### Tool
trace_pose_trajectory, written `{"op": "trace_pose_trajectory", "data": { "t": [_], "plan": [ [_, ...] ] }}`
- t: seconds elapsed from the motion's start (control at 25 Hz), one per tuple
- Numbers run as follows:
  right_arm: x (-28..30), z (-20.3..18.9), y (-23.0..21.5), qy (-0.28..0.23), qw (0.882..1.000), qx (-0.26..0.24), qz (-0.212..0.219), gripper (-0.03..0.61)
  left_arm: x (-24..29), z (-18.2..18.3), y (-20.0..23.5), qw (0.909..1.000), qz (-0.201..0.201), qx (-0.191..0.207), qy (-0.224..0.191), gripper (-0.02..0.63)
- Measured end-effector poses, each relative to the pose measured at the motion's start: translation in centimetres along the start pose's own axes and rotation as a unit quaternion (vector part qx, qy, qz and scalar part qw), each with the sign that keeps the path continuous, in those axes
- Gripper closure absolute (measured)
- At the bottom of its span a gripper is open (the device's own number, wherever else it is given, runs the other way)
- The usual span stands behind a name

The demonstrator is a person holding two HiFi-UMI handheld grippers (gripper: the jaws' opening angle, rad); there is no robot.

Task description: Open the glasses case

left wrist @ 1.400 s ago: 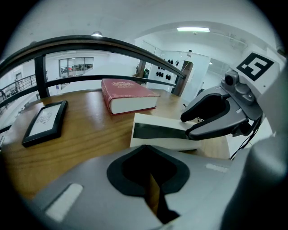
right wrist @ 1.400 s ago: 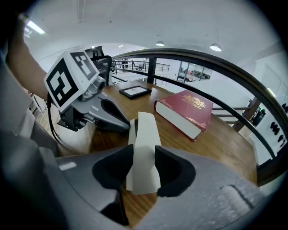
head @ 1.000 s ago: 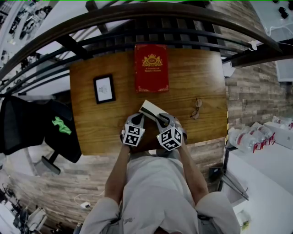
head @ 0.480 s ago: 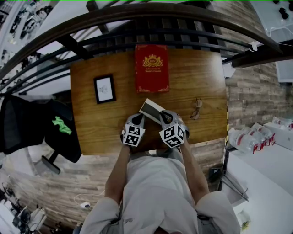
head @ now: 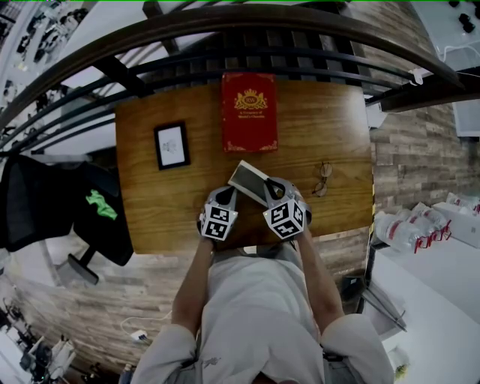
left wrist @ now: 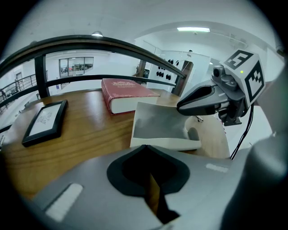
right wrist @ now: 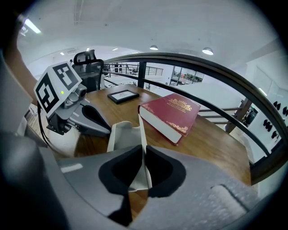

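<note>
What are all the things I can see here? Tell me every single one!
brown wooden table: one, brown, under the other things
red hardcover book: one, red with gold print, far middle of the table
black picture frame: one, black, table's left side
thin-rimmed eyeglasses: one pair, dark, table's right side
grey and white glasses case: one, near middle, flap raised
dark curved railing: one, beyond the table
black office chair: one, left of the table
clear plastic water bottles: several, right of the table
left gripper: one, grey, jaws together, at the case's near edge
right gripper: one, grey, jaws just been closing, pinching the case's flap
</note>
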State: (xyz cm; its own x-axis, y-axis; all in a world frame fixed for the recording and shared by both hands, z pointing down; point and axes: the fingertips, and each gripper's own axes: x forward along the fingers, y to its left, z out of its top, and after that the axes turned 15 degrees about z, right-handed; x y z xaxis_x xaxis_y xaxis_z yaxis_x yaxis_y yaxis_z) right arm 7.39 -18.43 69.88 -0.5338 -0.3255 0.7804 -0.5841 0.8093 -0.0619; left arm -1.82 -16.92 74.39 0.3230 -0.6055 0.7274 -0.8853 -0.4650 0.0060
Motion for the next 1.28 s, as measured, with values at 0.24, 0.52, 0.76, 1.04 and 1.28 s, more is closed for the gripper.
{"op": "trace_pose_trajectory", "data": {
  "t": [0.24, 0.52, 0.76, 1.04, 1.28],
  "plan": [
    [0.0, 0.0, -1.0, -0.006, 1.0, 0.008, -0.004, 0.551, 0.0, 0.1, 0.0, 1.0, 0.002, -0.002, 0.002, 0.594],
    [0.1, -0.1, -1.9, -0.006, 1.0, 0.008, -0.01, 0.549, 0.1, 0.0, 0.0, 1.0, 0.004, -0.002, 0.002, 0.594],
    [0.3, -0.3, -2.8, -0.005, 1.0, 0.01, -0.014, 0.546, 0.2, -0.1, 0.1, 1.0, 0.008, -0.001, 0.006, 0.594],
    [0.6, -0.5, -3.5, -0.005, 1.0, 0.013, -0.016, 0.538, 0.1, -0.1, 0.2, 0.9999, 0.009, -0.005, 0.004, 0.594],
    [0.8, -0.7, -4.4, -0.002, 1.0, 0.016, -0.023, 0.525, 0.1, 0.2, 0.1, 0.9999, 0.008, -0.008, 0.003, 0.594]
  ]
}}
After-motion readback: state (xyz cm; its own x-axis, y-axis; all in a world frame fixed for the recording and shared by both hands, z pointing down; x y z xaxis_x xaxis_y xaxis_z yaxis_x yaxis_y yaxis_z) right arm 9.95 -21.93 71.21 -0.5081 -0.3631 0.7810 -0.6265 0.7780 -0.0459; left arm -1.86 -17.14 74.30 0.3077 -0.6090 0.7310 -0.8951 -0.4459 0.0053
